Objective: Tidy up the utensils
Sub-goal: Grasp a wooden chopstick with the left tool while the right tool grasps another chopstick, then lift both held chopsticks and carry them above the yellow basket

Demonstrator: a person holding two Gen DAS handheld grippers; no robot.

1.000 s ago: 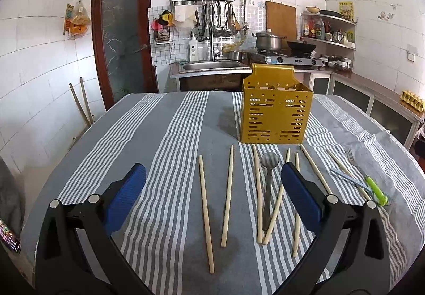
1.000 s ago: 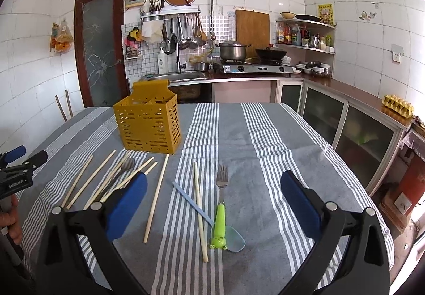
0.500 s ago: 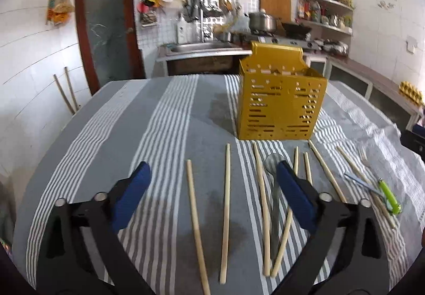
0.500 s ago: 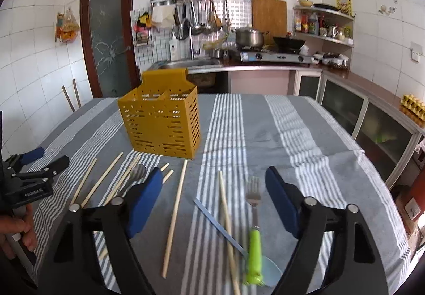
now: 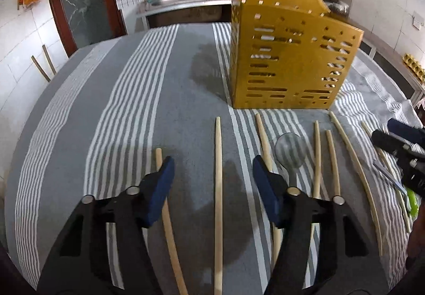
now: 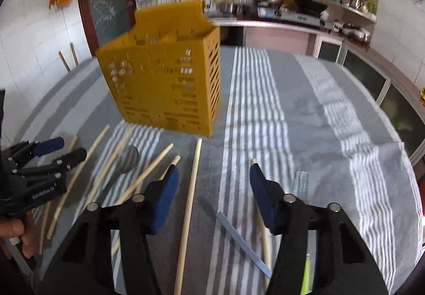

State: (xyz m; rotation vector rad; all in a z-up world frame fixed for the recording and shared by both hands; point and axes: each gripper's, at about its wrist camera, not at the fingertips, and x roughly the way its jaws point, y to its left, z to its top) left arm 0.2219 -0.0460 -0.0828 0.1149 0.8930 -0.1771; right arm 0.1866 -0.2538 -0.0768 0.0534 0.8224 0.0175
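**Both grippers low over the scattered chopsticks, jaws part-way in, nothing gripped**

Left wrist view, bottom of frame: left gripper (image 5: 213, 175) is angled down at the table (image 5: 132, 109), which wears a grey and white striped cloth. Its jaws have just been closing and stand about half open. One chopstick (image 5: 218, 188) lies on the cloth in the gap between the blue pads, touching neither. A second chopstick (image 5: 167, 215) runs under the left pad; contact cannot be told. Grip state: released, holding nothing.

Right of the gripper, more chopsticks lie roughly parallel, with a metal spoon (image 5: 289, 147) among them. At the far right edge, the right gripper (image 5: 398, 143) shows from the side.

Right wrist view, bottom of frame: right gripper (image 6: 211, 180), jaws also just closing, about half open, empty. A long chopstick (image 6: 190, 202) lies between the pads, nearer the left one, clear of both. A thin blue-grey utensil (image 6: 243, 241) lies diagonally below centre; a fork (image 6: 301, 180) shows just past the right pad, its green handle (image 6: 306, 276) at the bottom edge.

Mid frame, both views: the yellow slotted utensil holder (image 5: 289, 55) stands upright on the table, just beyond the chopstick tips.

Top of frame: kitchen counter with sink and stove, blurred.
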